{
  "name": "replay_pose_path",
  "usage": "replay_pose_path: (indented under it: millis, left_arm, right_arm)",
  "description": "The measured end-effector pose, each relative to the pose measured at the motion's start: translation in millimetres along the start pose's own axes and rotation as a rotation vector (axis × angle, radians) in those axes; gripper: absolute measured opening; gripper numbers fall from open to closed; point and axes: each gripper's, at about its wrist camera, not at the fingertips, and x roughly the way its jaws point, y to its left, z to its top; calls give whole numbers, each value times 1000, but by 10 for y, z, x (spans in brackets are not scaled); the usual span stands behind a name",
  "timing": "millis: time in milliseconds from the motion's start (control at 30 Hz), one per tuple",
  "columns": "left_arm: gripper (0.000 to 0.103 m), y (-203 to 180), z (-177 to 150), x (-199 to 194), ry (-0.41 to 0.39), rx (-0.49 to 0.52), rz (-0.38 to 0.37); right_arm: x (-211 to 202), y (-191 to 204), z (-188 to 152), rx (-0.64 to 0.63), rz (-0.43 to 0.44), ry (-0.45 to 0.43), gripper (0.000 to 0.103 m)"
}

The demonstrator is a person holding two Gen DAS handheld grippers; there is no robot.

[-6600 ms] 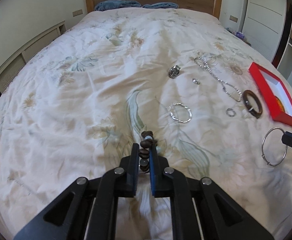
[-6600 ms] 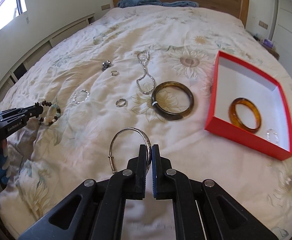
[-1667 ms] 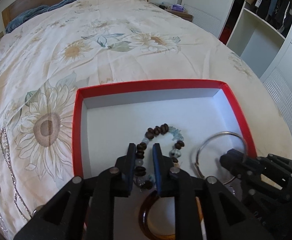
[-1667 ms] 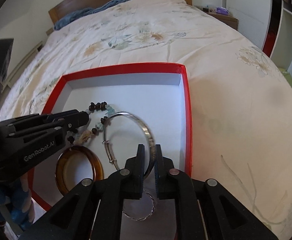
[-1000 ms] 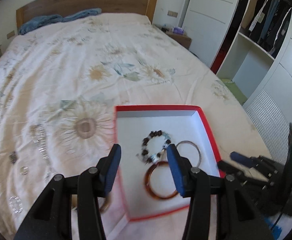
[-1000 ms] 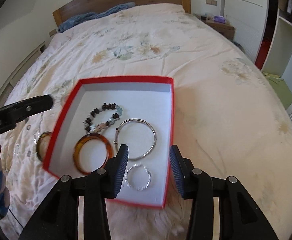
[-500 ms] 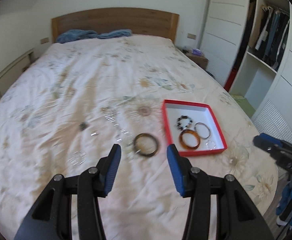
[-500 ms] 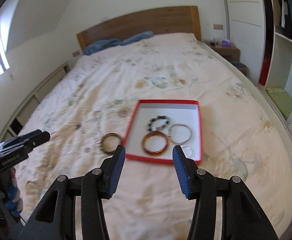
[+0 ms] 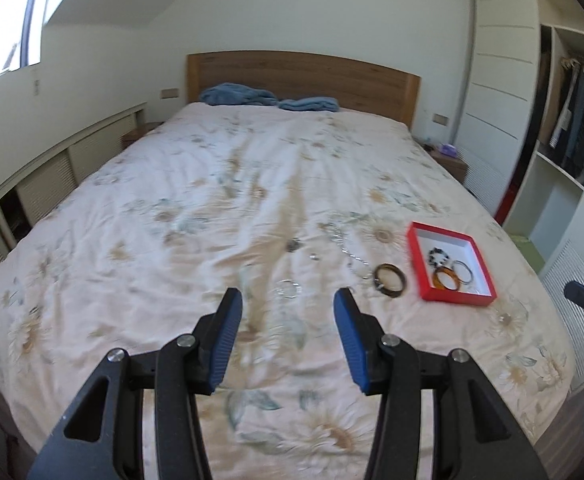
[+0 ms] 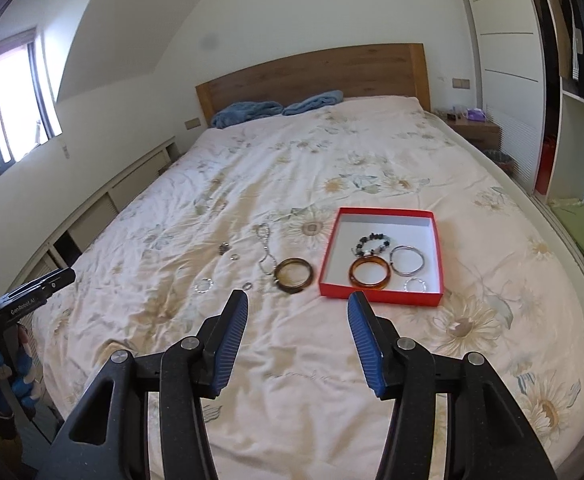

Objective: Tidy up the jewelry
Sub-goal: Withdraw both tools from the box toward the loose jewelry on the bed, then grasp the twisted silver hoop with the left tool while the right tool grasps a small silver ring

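Observation:
A red box [image 10: 435, 236] with a white floor lies on the bed, right of middle; it also shows in the left wrist view [image 9: 416, 256]. In it lie a beaded bracelet [image 10: 371, 243], an amber bangle [image 10: 370, 273], a silver bangle [image 10: 407, 261] and a small silver ring bracelet [image 10: 415, 284]. Left of the box on the quilt lie a dark bangle [image 10: 294, 275], a silver chain [image 10: 265, 249], a twisted silver bracelet [image 10: 204, 285] and small rings [image 10: 247, 286]. My left gripper [image 9: 288, 312] and right gripper [image 10: 297, 314] are both open, empty and held high, well back from the jewelry.
The bed has a floral quilt [image 10: 252, 184], a wooden headboard [image 10: 311, 72] and blue pillows [image 10: 252, 112]. Low cabinets [image 9: 52, 172] run along the left wall. A wardrobe with open shelves [image 9: 563, 152] stands on the right, beside a nightstand [image 10: 471, 128].
Both grippers let go of the beaded bracelet and the silver bangle in the red box, opened wide, and pulled up and back from the bed; the view is now much wider.

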Motion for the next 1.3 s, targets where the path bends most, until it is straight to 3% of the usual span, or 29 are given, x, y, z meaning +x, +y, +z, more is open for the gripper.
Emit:
replay_pose_path:
  millis: [267,567,733,1300]
  left_arm:
    - [46,236,-137,3,28,-36,13]
    - [46,114,-263,439,91,-12,19]
    - [46,65,-320,843,136,-10,15]
    - [44,64,-263,2586,242,-14,-7]
  right_arm:
    - [-34,172,-51,-26,30,-8,52]
    - [300,259,-108,-35,71,26,52]
    - [740,296,-130,-45,106,82,51]
    - [2887,655,-144,-149,235,284,40]
